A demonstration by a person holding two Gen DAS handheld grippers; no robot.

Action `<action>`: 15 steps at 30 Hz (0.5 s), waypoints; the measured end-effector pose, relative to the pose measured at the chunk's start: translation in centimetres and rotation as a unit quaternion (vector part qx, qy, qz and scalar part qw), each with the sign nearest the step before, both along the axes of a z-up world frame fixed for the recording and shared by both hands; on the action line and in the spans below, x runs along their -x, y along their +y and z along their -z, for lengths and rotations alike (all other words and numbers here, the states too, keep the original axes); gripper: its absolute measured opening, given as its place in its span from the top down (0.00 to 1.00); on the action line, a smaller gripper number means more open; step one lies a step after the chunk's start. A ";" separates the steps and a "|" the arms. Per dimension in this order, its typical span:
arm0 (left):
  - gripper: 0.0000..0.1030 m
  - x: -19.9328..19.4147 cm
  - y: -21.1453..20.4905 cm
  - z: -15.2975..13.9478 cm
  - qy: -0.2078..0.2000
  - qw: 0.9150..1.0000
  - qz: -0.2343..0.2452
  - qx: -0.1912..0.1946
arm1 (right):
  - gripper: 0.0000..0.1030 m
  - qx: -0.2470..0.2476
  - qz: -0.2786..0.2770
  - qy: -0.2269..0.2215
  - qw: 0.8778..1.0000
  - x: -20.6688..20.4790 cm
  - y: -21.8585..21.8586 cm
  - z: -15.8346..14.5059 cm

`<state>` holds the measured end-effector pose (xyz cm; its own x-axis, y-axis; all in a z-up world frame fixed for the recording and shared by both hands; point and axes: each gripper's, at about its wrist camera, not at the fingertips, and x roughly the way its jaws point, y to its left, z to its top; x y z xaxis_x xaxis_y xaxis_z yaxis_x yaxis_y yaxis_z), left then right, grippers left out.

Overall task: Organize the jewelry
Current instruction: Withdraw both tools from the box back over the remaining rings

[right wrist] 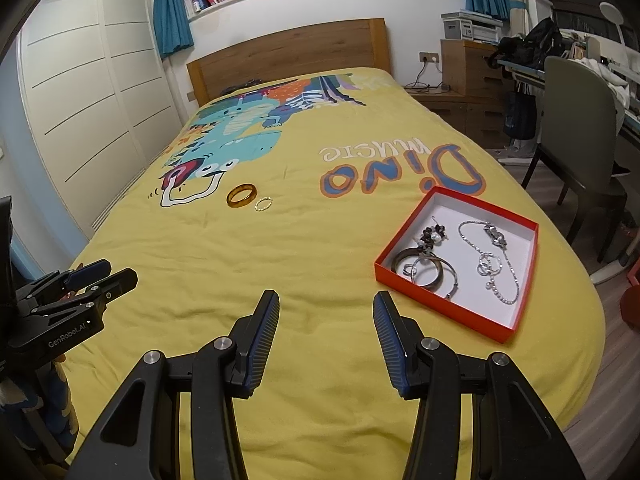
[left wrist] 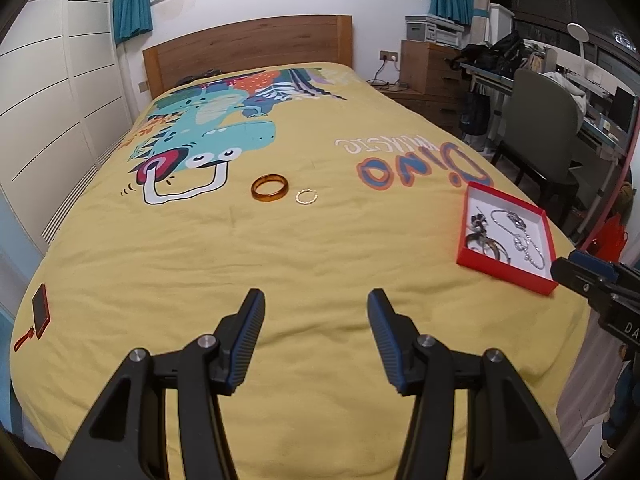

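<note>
An amber bangle (left wrist: 269,187) and a thin gold ring (left wrist: 306,197) lie side by side on the yellow bedspread, far ahead of both grippers; they also show in the right wrist view as the bangle (right wrist: 241,195) and the ring (right wrist: 263,203). A red box (right wrist: 416,280) with a white inside holds dark bangles, a beaded piece and silver chains; it also shows in the left wrist view (left wrist: 505,276). My left gripper (left wrist: 316,300) is open and empty above the bed. My right gripper (right wrist: 326,302) is open and empty, just left of the box.
A red phone (left wrist: 41,310) with a strap lies at the bed's left edge. A white wardrobe stands left. A desk, a grey chair (right wrist: 580,128) and a wooden dresser stand right. The wooden headboard (left wrist: 248,46) is at the far end.
</note>
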<state>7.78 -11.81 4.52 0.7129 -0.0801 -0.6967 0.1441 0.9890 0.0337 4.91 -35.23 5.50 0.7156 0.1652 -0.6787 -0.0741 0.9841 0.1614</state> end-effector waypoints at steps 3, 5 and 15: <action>0.50 -0.3 0.5 0.0 0.000 1.000 -0.006 -0.002 | 0.53 -0.005 -0.003 0.004 1.000 -0.6 0.2 0.4; 0.50 -0.4 0.8 0.0 -0.001 1.000 -0.009 -0.003 | 0.53 -0.007 -0.005 0.007 1.000 -1.0 0.5 0.7; 0.50 -1.1 2.2 0.5 0.005 1.000 -0.025 -0.003 | 0.53 -0.012 -0.012 0.017 1.000 -2.3 1.5 1.7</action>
<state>8.87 -9.58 4.01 0.7084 -0.0392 -0.7048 0.0939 0.9948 0.0391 7.17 -33.69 3.76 0.6882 0.1991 -0.6976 -0.0922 0.9778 0.1882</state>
